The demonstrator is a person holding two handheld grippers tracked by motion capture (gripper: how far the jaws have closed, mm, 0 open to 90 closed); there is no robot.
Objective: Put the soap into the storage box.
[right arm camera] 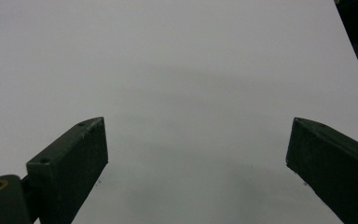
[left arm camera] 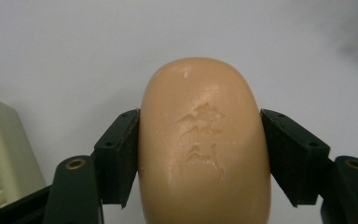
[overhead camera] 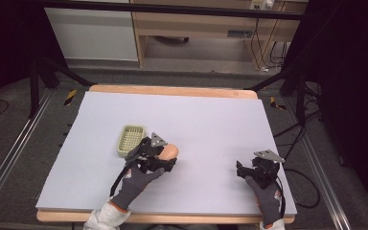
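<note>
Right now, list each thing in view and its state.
Soap bar: clamped between the left claw's pads, beside the basket.
Left claw: shut on the soap bar.
Right claw: open, nothing between its jaws.
Basket: upright on the table, nothing visible inside.

A pale lilac sheet covers the wooden table. Beyond the table's far edge stand a white cabinet and a wooden desk; black cables trail on the grey floor at its right.
</note>
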